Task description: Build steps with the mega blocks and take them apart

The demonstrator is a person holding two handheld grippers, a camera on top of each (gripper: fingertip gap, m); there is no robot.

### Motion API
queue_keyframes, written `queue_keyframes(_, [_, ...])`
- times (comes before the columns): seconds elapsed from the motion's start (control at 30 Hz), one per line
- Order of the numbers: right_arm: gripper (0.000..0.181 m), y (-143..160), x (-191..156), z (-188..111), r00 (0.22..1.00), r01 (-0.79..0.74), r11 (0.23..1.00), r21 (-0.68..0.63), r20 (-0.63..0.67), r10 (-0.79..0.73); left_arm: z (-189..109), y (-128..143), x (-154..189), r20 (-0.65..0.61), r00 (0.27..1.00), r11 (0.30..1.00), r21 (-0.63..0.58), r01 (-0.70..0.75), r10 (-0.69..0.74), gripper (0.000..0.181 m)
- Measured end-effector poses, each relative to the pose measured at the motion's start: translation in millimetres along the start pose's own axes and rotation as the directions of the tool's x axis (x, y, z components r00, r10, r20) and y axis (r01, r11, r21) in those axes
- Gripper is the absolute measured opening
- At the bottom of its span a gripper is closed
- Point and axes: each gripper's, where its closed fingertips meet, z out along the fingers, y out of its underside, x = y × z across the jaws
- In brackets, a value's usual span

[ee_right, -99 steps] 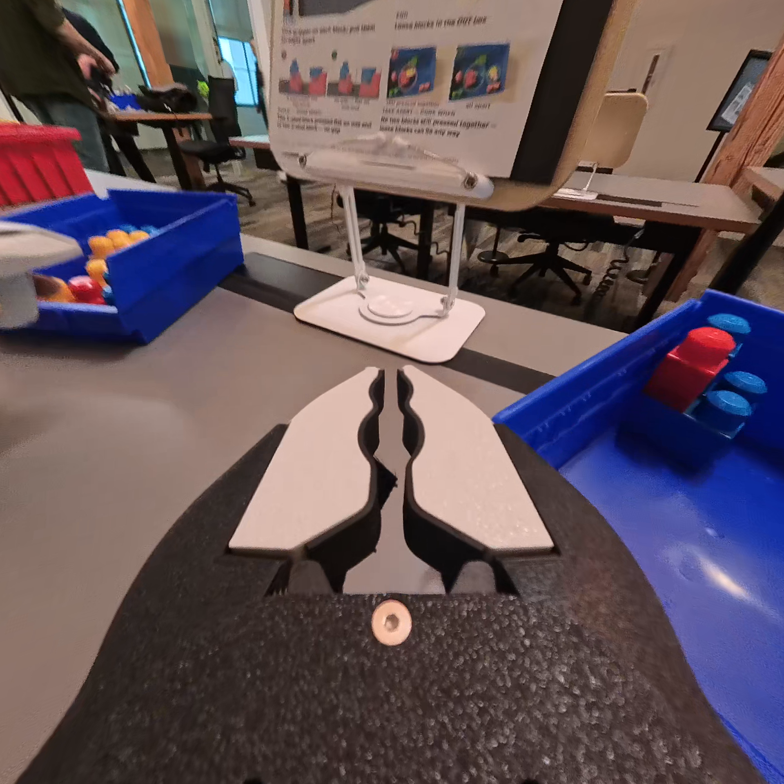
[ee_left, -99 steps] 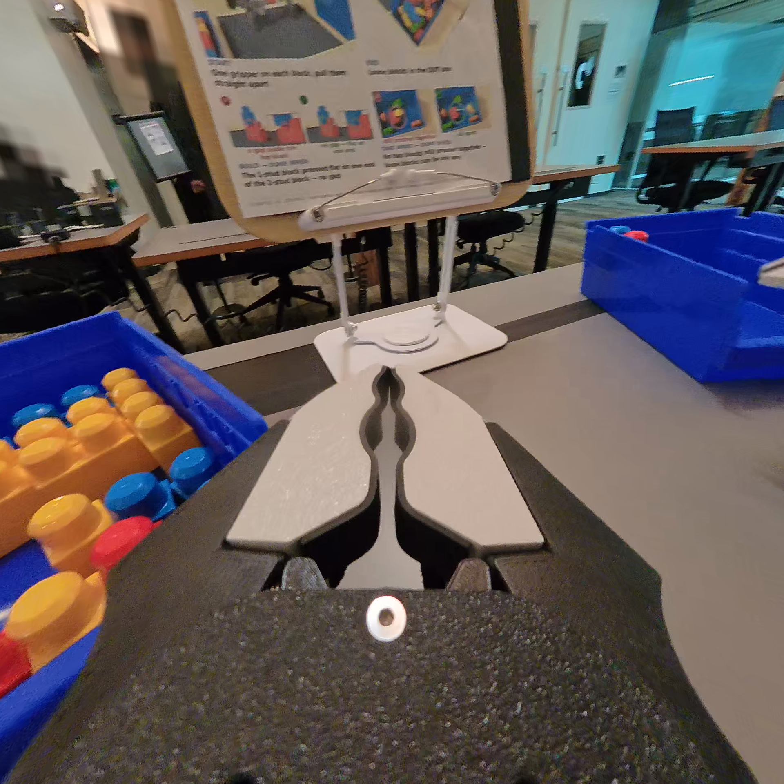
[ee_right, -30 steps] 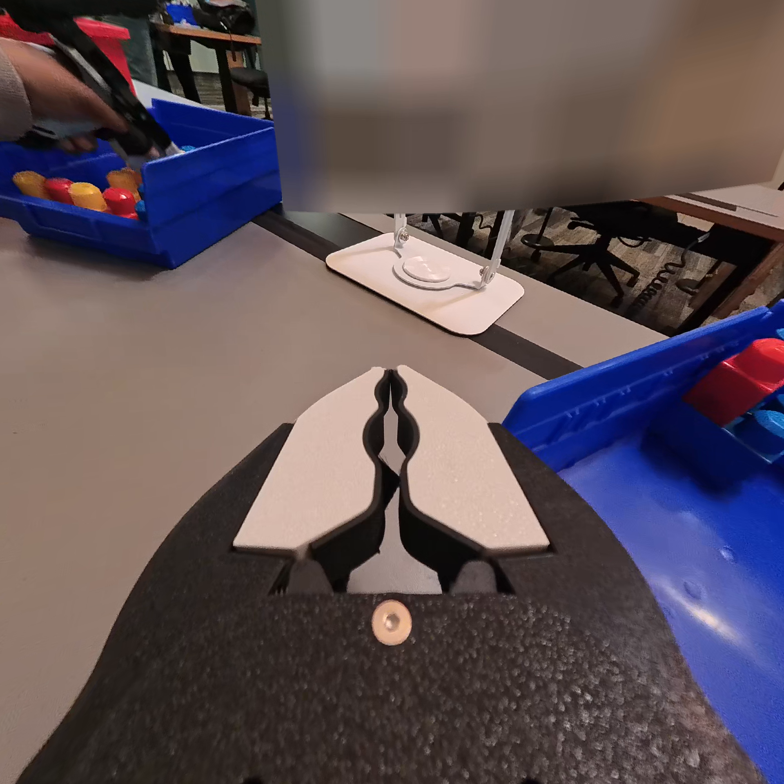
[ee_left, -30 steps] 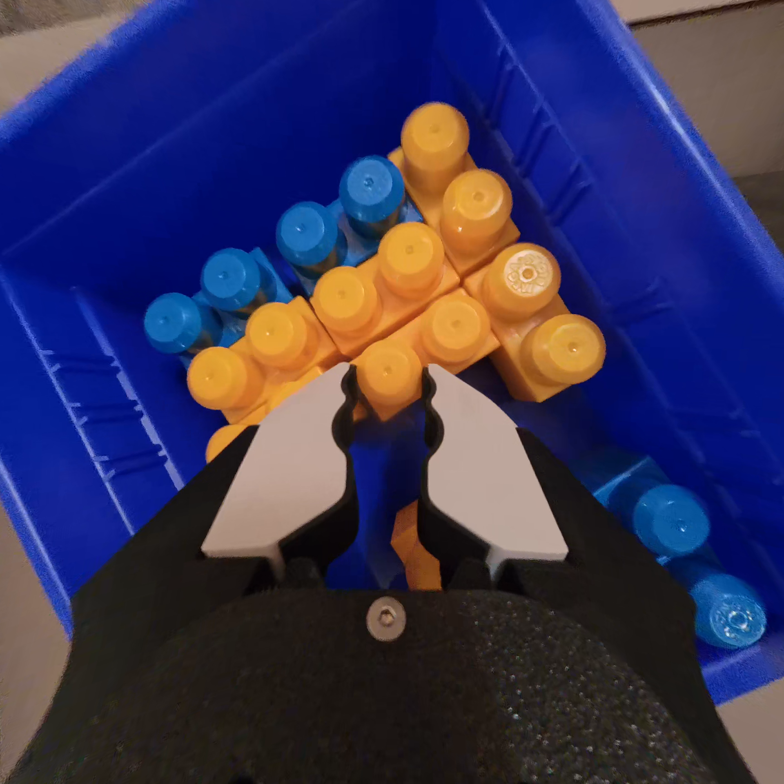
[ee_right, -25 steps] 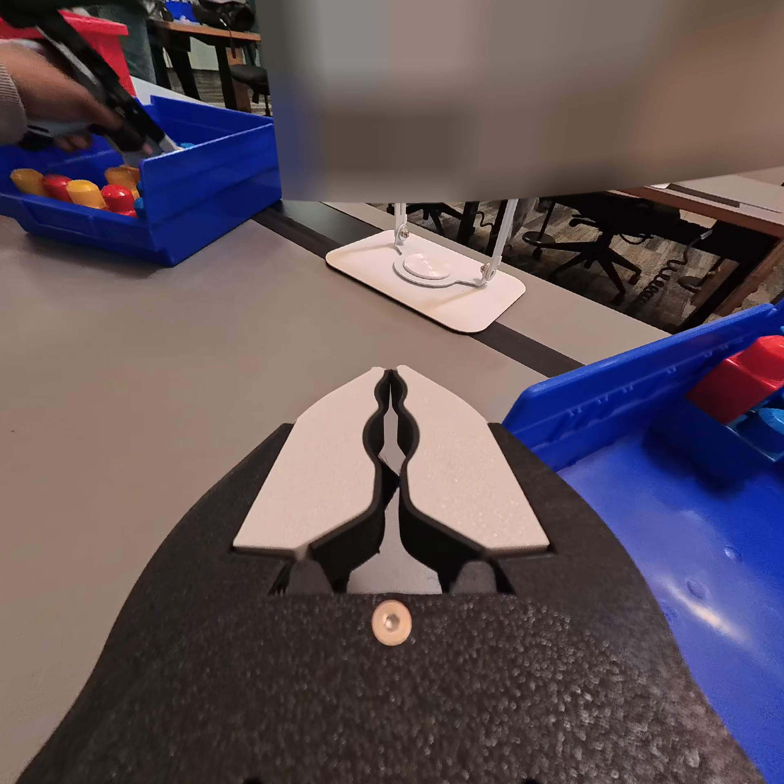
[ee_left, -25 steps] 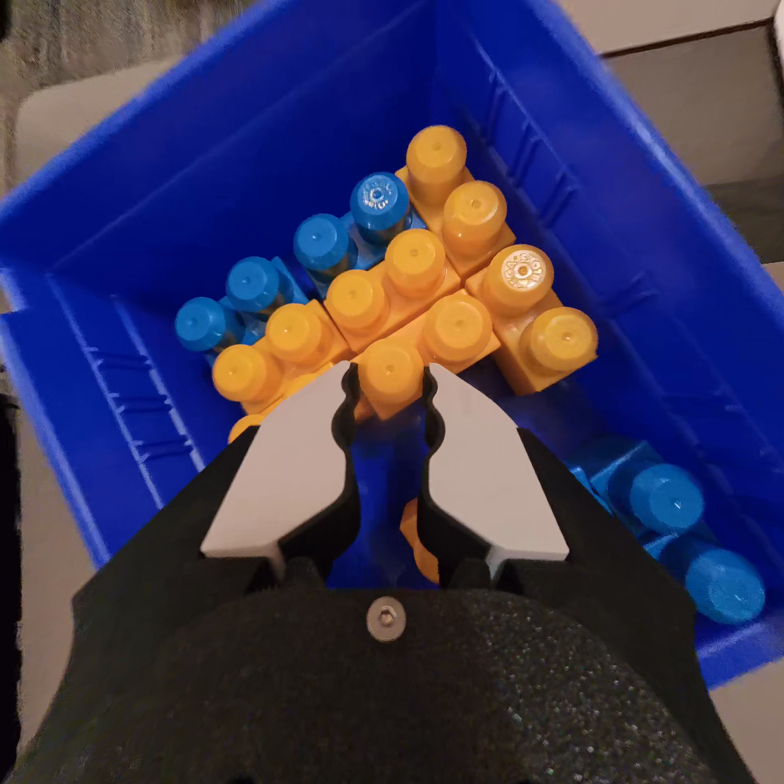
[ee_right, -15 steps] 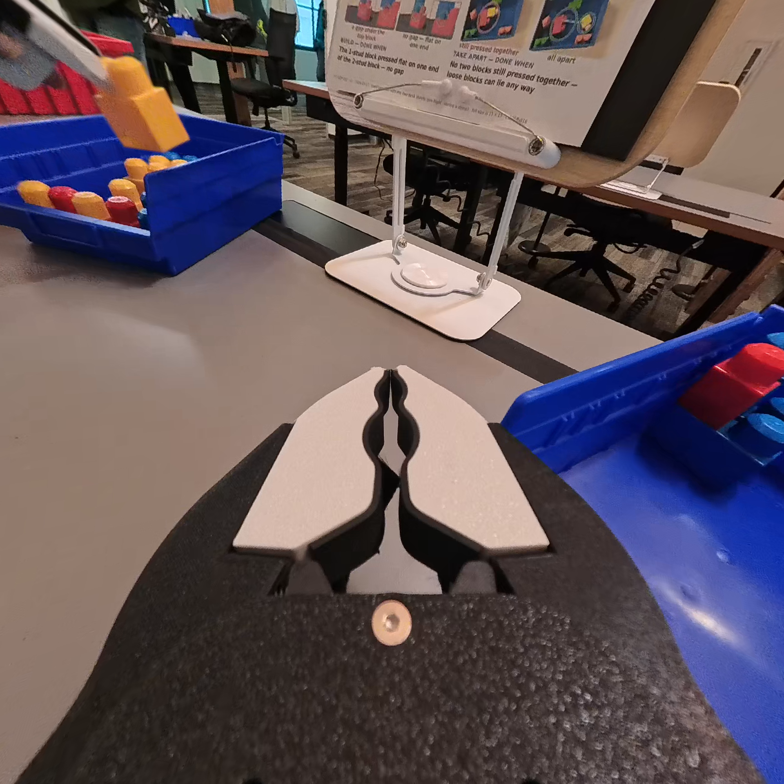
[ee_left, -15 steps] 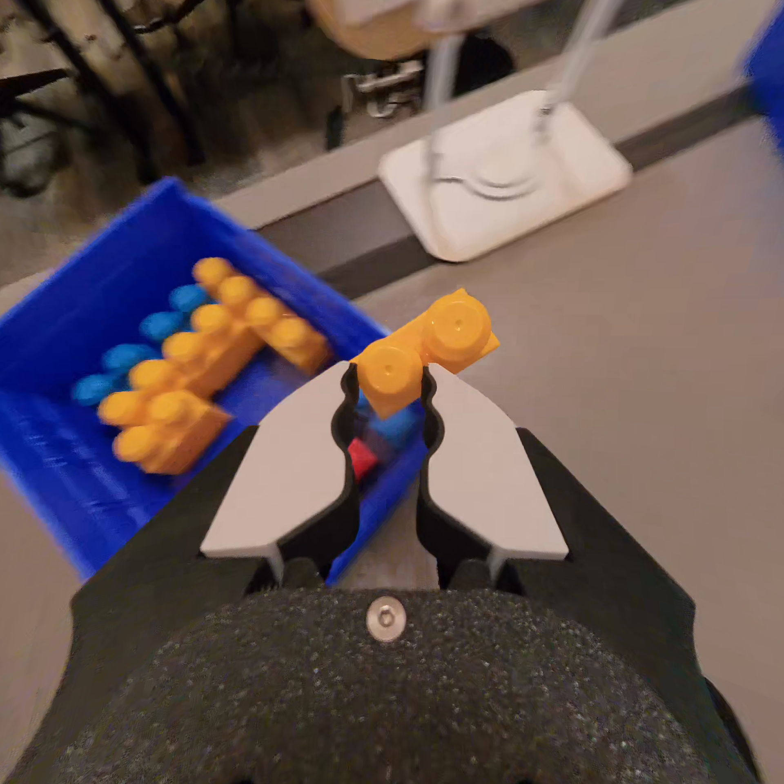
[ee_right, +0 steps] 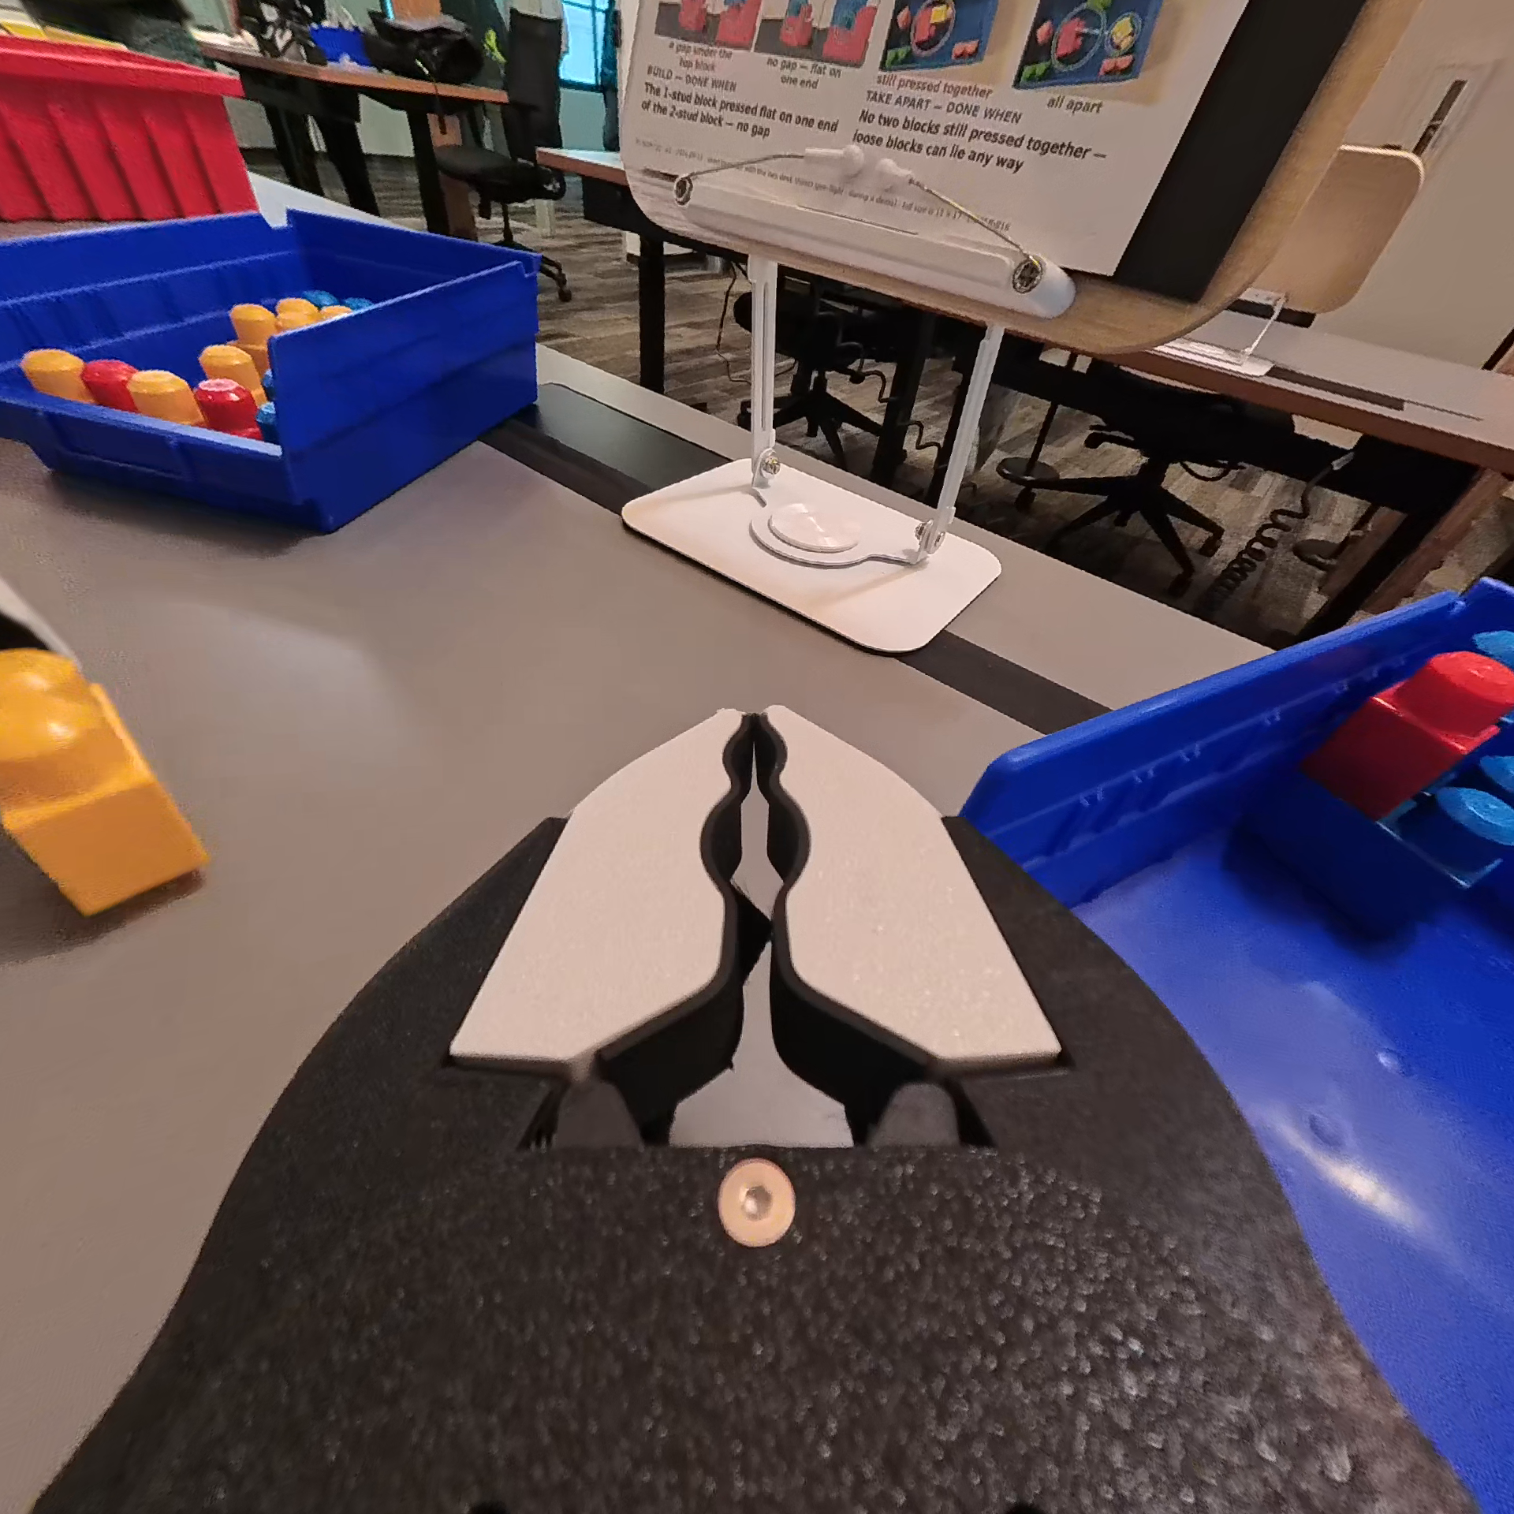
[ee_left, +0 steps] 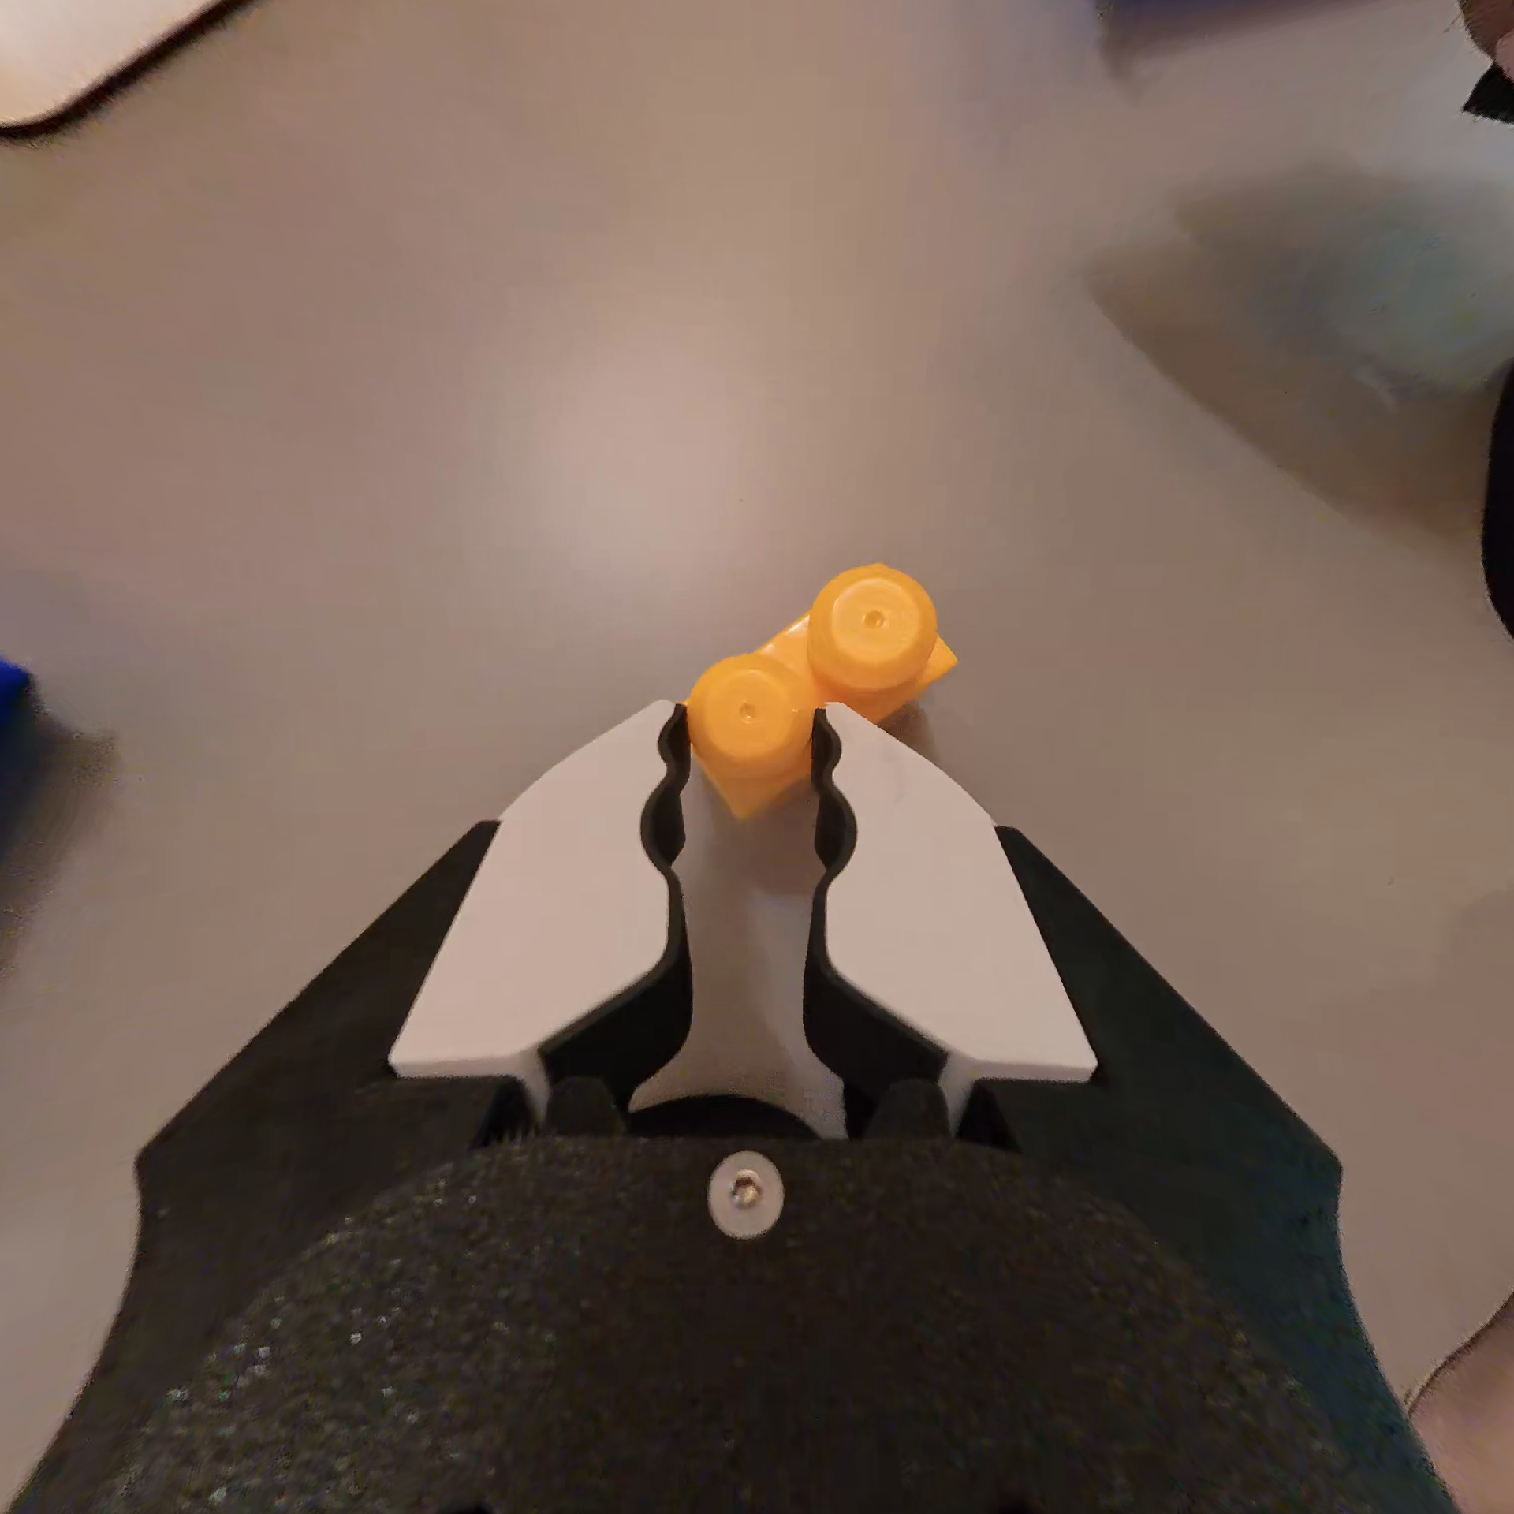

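An office set up as a data-collection workspace.

Desks (ee_right: 1352,393) and wheeled chairs (ee_right: 1147,483) are standing in rows at 12 to 2 o'clock over a wood-look floor (ee_right: 623,328); a stand (ee_right: 819,541) at 12 o'clock is holding up an instruction sheet (ee_right: 868,90) on a grey table (ee_right: 393,696), and blue bins (ee_right: 393,385) of toy blocks (ee_right: 164,393) are sitting at 10 and 3 o'clock, with a red bin (ee_right: 106,139) showing at 11 o'clock.
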Motion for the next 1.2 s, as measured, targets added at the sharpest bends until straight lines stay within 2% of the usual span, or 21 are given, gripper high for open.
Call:
queue_keyframes(0.1, [0.0, 0, 0, 0, 1.0, -0.006, 1.0, -0.003, 0.001, 0.006, 7, 2, 7, -0.033, 0.999, 1.0, 0.009, 0.009, -0.009, 0.032])
queue_keyframes(0.17, [0.0, 0, 0, 0, 1.0, -0.004, 1.0, -0.004, 0.001, 0.004, 5, 1, 7, -0.077, 0.997, 1.0, 0.009, 0.019, -0.018, 0.047])
queue_keyframes(0.27, [0.0, -1, 1, -1, 1.0, -0.004, 1.0, -0.001, 0.001, 0.004, -19, -20, -17, -0.079, 0.996, 0.991, 0.123, 0.055, -0.046, 0.049])
queue_keyframes(0.37, [0.0, -1, 2, -1, 1.0, -0.008, 1.0, 0.0, 0.0, 0.008, -54, -41, -95, 0.107, 0.985, 0.965, 0.239, 0.106, -0.134, 0.05])
queue_keyframes(0.47, [0.0, -1, 1, -1, 1.0, -0.007, 1.0, -0.001, 0.003, 0.007, -80, -38, -192, 0.301, 0.918, 0.95, 0.25, 0.187, -0.26, 0.049])
queue_keyframes(0.57, [0.0, -1, -1, -1, 1.0, -0.002, 1.0, -0.004, 0.007, 0.003, -82, -18, -268, 0.39, 0.848, 0.933, 0.196, 0.303, -0.358, 0.043])
queue_keyframes(0.67, [0.0, 0, -1, 0, 1.0, 0.002, 1.0, -0.007, 0.006, -0.002, -68, 3, -310, 0.416, 0.805, 0.904, 0.129, 0.408, -0.423, 0.04])
queue_keyframes(0.8, [0.0, 1, 1, -1, 1.0, -0.005, 1.0, -0.009, 0.003, 0.005, -43, 25, -327, 0.414, 0.786, 0.87, 0.033, 0.491, -0.459, 0.039])
queue_keyframes(0.97, [0.0, 2, 2, 0, 1.0, -0.009, 1.0, -0.012, 0.002, 0.009, -29, 32, -334, 0.417, 0.773, 0.86, 0.046, 0.508, -0.479, 0.03])
queue_keyframes(1.1, [0.0, 3, 2, 0, 1.0, -0.01, 1.0, -0.014, 0.002, 0.01, -49, 18, -327, 0.432, 0.779, 0.884, 0.114, 0.453, -0.455, 0.03])
queue_keyframes(1.2, [0.0, 2, 1, 0, 1.0, -0.01, 1.0, -0.01, 0.009, 0.01, -74, -10, -291, 0.412, 0.832, 0.929, 0.162, 0.333, -0.37, 0.03])
